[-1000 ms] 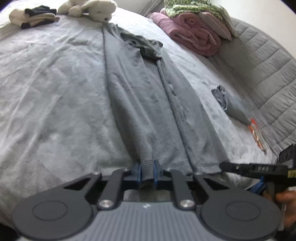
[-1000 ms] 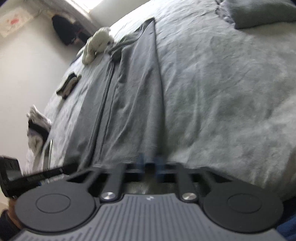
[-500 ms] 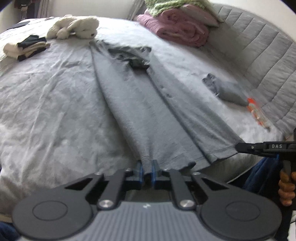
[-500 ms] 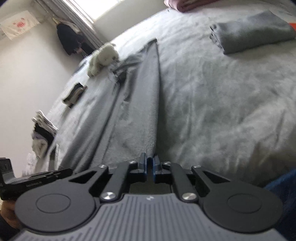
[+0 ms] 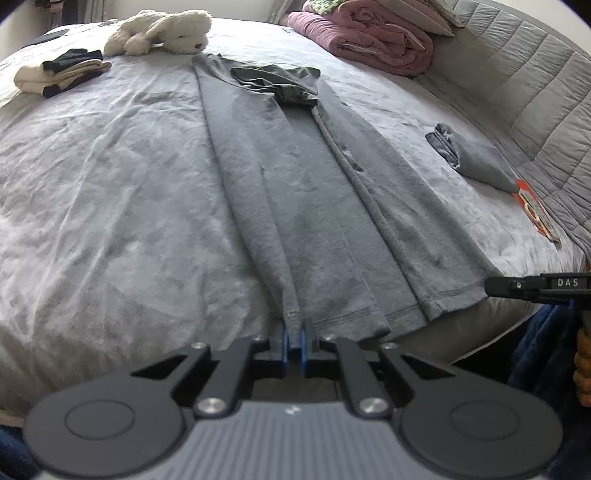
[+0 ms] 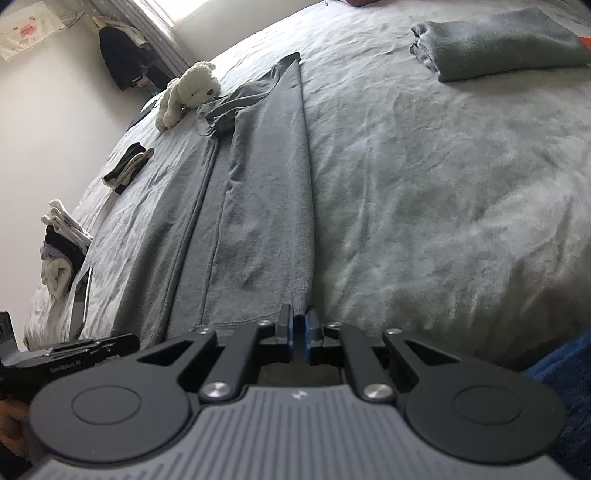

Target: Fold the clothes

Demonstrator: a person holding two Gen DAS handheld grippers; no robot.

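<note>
Grey bed (image 5: pixel 92 177): both tools apparently pinch shirt (image 5: pixel 314 206) hem.

We see a bed (image 5: pixel 92 177) under a wrinkled grey cover, with a long grey garment (image 5: pixel 314 206) laid flat down its middle. Also on it: white plush toy (image 5: pixel 162 31), small folded stack (image 5: pixel 61 72), folded grey piece (image 5: pixel 472 158), rolled pink blanket (image 5: pixel 369 33).

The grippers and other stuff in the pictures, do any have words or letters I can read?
"DAS": white letters on the side of the right gripper.
Side of the left gripper: a small printed line, too blurred to read.
Wall poster: red marks, too small to read.
</note>
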